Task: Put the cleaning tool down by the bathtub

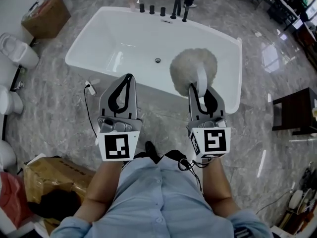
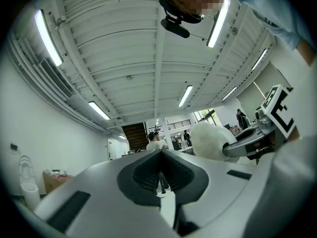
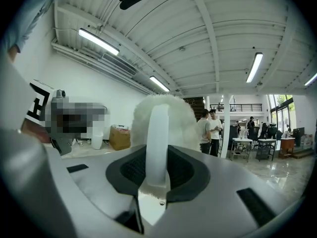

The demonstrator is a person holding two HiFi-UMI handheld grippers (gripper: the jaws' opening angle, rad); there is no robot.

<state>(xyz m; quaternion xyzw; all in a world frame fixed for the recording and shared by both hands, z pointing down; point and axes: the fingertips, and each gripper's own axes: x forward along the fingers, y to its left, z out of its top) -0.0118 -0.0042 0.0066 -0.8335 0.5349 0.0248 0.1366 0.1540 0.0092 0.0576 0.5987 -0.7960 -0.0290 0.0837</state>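
Cleaning tool point(image 1: 194, 69): fluffy white head on a white handle, held in the air over the near rim of the bathtub point(image 1: 101, 31), head above the basin, handle running back toward the person. Handle clamped between the fingers point(image 3: 190, 170) of the right gripper point(image 3: 157, 150), one pad pressed on either side of it. Left gripper point(image 2: 159, 155) alongside, also at the near side of the bathtub, its fingers point(image 2: 141, 175) closed together with nothing between them.

Progress, as a judgement: tool in hand and brought to the bathtub, but not yet put down; no part of it seen touching the floor point(image 1: 54, 100) or the bathtub's rim. Left to do: moving the tool to a patch of floor just beside the bathtub, lowering it to rest there, opening the right fingers, drawing the gripper clear.

Writing: none legible. Black-and-white square markers on the cube of each gripper, patterns only, no words. No brand visible on the bathtub, on the dark fittings point(image 1: 163, 10) along its far rim, or on the cardboard box point(image 1: 47, 16) beyond its far left corner.
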